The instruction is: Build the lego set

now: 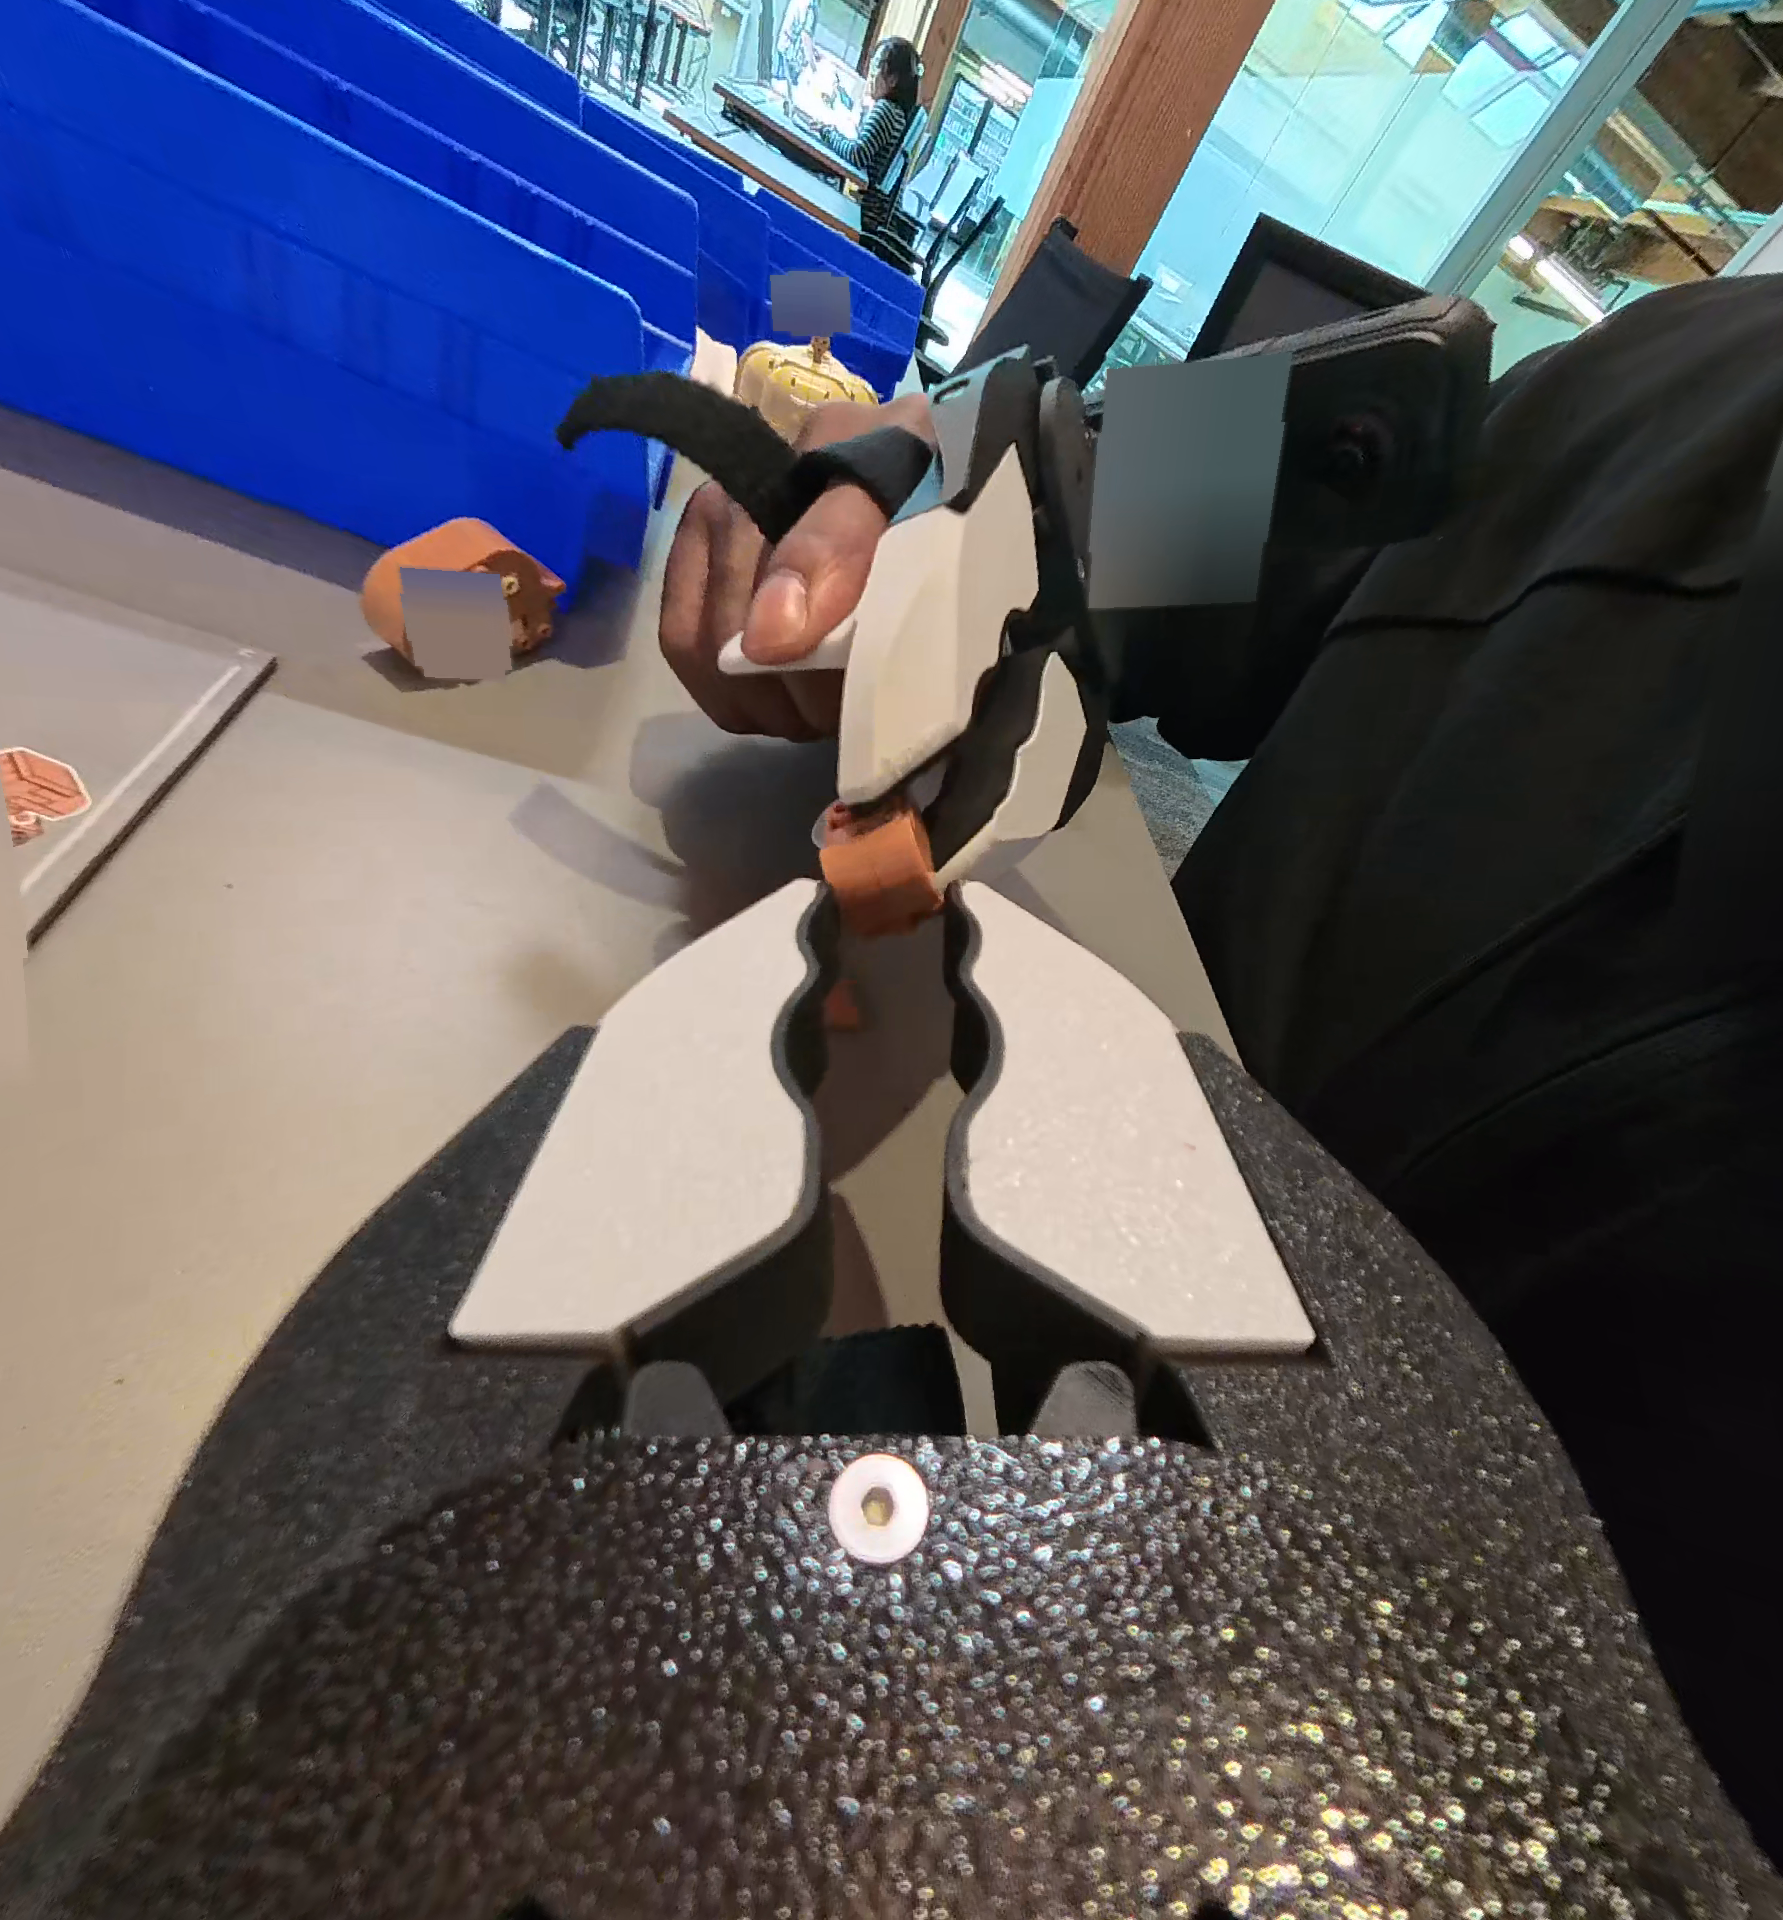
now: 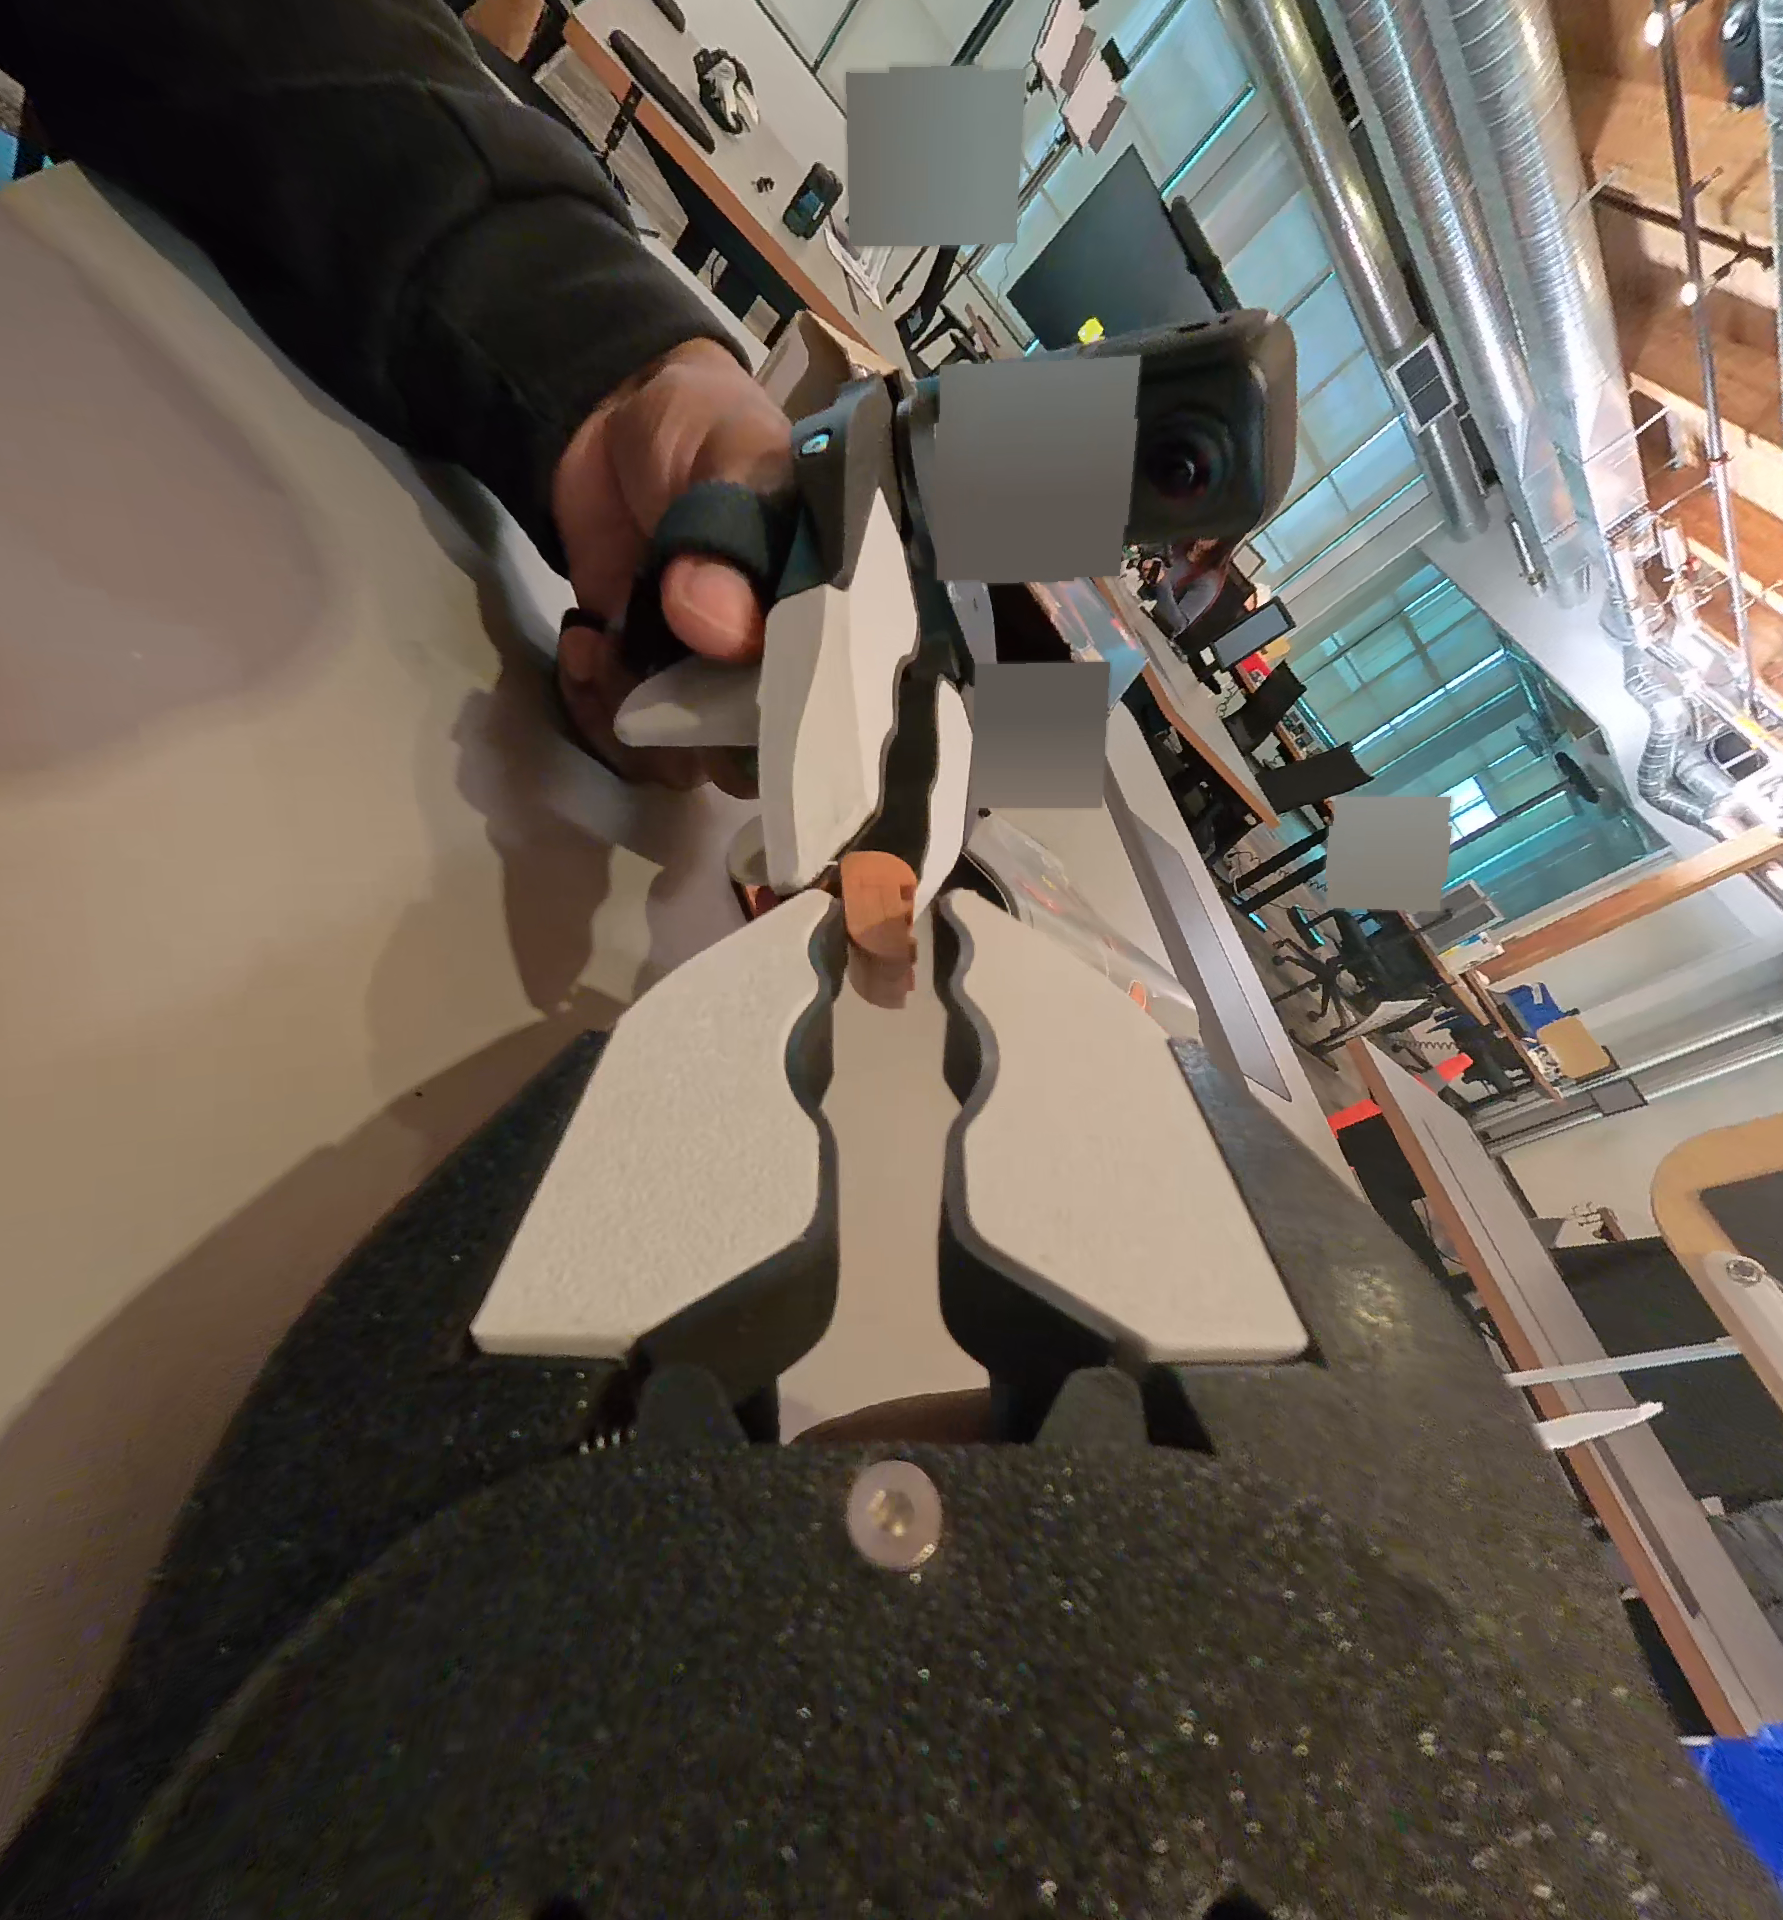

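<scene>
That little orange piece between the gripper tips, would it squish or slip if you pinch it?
The small orange piece has crisp edges like hard plastic, so it probably stays stiff rather than squishing. It looks tiny beside the left gripper, so it is likely very light. Its smooth faces might slip or twist if pinched near a corner.

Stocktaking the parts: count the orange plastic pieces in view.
2. One orange piece lies on the table beside the blue bins; the other orange piece sits where the left gripper and right gripper meet. Bins may hide more.
</scene>
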